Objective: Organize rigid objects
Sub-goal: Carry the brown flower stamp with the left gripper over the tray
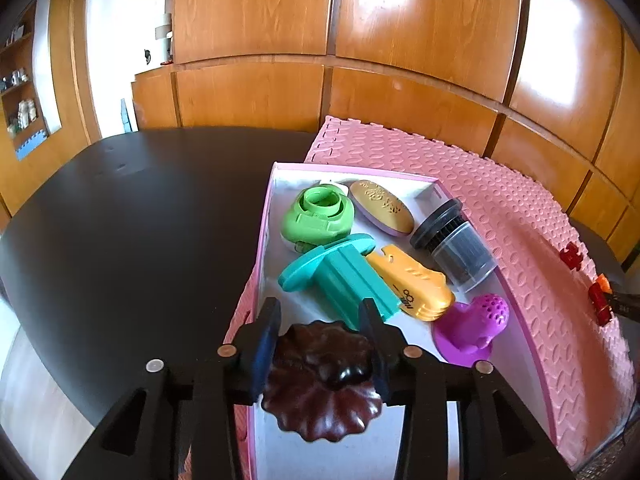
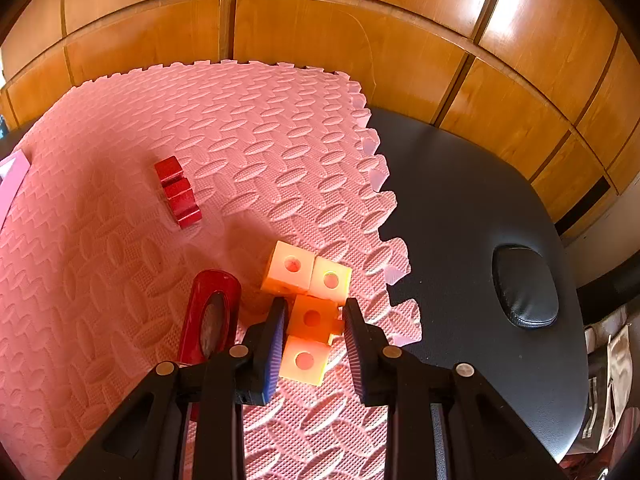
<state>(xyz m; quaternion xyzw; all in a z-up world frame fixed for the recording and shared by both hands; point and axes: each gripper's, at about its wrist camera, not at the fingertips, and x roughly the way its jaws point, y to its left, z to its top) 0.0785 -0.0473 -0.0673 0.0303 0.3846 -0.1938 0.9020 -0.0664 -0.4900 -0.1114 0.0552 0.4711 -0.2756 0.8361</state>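
A dark brown fluted piece (image 1: 320,376) sits between the fingers of my left gripper (image 1: 319,306), over the near end of a white-lined pink box (image 1: 352,171). The jaws stand a little apart around it and I see no squeeze on it. The box holds a green piece (image 1: 318,216), a gold oval (image 1: 382,207), a black cylinder (image 1: 454,238), a teal piece (image 1: 340,276), an orange piece (image 1: 412,284) and a purple one (image 1: 474,330). My right gripper (image 2: 315,303) is shut on a cluster of yellow cubes (image 2: 312,320) lying on the pink foam mat (image 2: 260,140).
A red notched block (image 2: 178,192) and a red piece with an oval hole (image 2: 212,316) lie on the mat left of the cubes. The mat covers part of a black padded table (image 1: 140,220). Wooden wall panels stand behind. A box corner (image 2: 14,176) shows at the far left.
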